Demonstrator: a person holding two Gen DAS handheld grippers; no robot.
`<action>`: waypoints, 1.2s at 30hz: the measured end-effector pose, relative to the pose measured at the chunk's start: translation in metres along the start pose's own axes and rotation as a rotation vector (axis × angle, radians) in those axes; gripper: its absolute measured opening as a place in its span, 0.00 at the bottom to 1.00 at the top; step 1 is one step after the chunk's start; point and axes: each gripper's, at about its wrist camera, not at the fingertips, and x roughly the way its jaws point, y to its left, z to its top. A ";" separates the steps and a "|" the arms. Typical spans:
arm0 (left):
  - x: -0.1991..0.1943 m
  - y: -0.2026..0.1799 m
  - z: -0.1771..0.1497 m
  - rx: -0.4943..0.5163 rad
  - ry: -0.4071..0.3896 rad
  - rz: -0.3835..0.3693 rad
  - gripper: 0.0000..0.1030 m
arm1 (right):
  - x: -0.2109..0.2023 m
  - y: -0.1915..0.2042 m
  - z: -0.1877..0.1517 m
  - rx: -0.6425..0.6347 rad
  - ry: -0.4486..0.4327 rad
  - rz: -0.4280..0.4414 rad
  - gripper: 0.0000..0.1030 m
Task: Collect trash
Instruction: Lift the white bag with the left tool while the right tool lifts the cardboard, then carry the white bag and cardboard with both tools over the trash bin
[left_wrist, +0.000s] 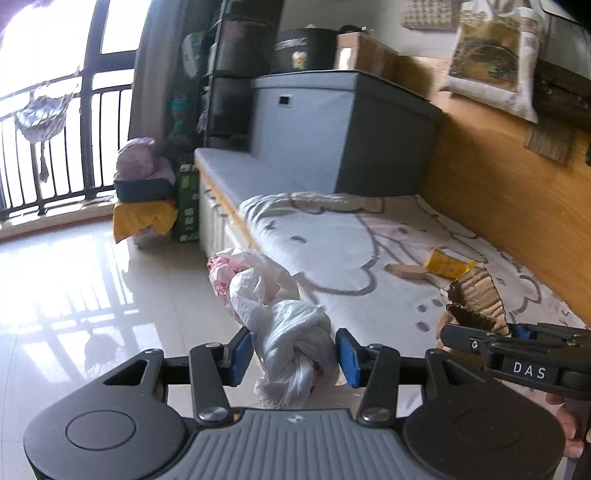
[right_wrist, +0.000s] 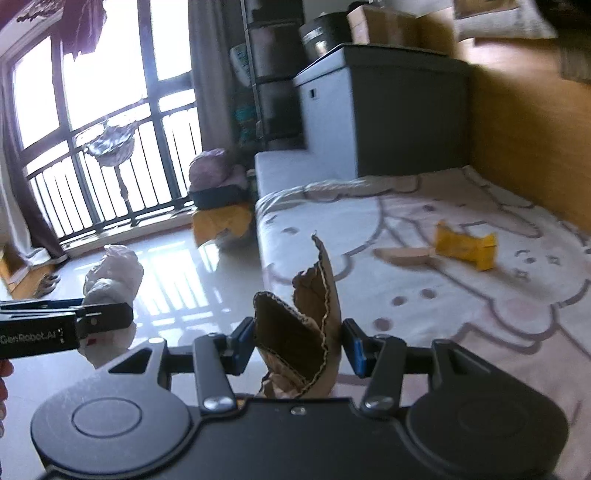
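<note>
Currently your left gripper (left_wrist: 294, 350) is clamped on a knotted white plastic bag (left_wrist: 273, 306), its loose end sticking out toward 11 o'clock over the glossy floor (left_wrist: 92, 295). Your right gripper (right_wrist: 298, 345) is clamped on a torn piece of corrugated cardboard (right_wrist: 306, 325) standing upright between the blue pads (right_wrist: 356, 347). On the cartoon-print bedspread (right_wrist: 461, 314), a yellow wrapper (right_wrist: 467, 246) and a flat cardboard scrap (right_wrist: 404, 256) lie touching, at 2 o'clock from the right gripper.

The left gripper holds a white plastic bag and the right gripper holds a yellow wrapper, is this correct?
Not quite. The right gripper holds torn brown cardboard, as the right wrist view shows; the yellow wrapper lies on the bed. The left gripper does hold the white plastic bag.
</note>
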 end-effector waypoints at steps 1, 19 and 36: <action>0.001 0.006 -0.003 -0.008 0.005 0.004 0.48 | 0.004 0.005 -0.002 -0.004 0.008 0.010 0.50; 0.052 0.096 -0.075 -0.102 0.178 0.079 0.48 | 0.108 0.085 -0.060 -0.143 0.252 0.121 0.50; 0.139 0.130 -0.156 -0.140 0.396 0.047 0.48 | 0.218 0.086 -0.114 -0.187 0.574 0.145 0.52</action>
